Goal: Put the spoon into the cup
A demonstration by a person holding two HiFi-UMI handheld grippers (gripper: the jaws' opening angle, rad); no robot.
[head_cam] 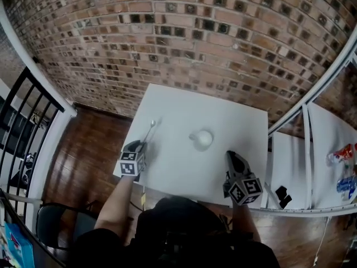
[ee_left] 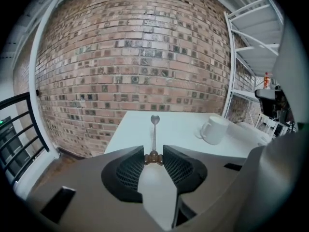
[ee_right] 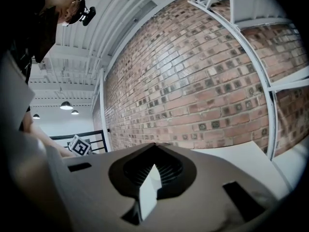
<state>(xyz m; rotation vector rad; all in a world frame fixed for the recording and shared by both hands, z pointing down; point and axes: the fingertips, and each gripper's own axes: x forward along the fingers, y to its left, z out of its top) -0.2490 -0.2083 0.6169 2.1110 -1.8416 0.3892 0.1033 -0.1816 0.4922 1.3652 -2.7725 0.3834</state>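
A metal spoon [ee_left: 154, 129] with a brown knob at its handle end sticks straight out from my left gripper [ee_left: 154, 158], bowl toward the brick wall. The jaws are shut on that knob. In the head view the spoon [head_cam: 149, 131] and left gripper [head_cam: 139, 146] are over the left edge of the white table [head_cam: 184, 172]. A white cup [head_cam: 202, 139] stands upright near the table's middle; the left gripper view has the cup [ee_left: 214, 129] ahead to the right. My right gripper [head_cam: 231, 156] hovers near the table's front right, jaws together and empty, its tips [ee_right: 154, 145] toward the wall.
A brick wall [head_cam: 184, 32] runs behind the table. A white shelf rack [head_cam: 312, 149] with coloured packets [head_cam: 341, 155] stands at the right. A black railing [head_cam: 22, 110] and wooden floor [head_cam: 89, 149] lie to the left. A person's forearm [head_cam: 114, 205] leads to the left gripper.
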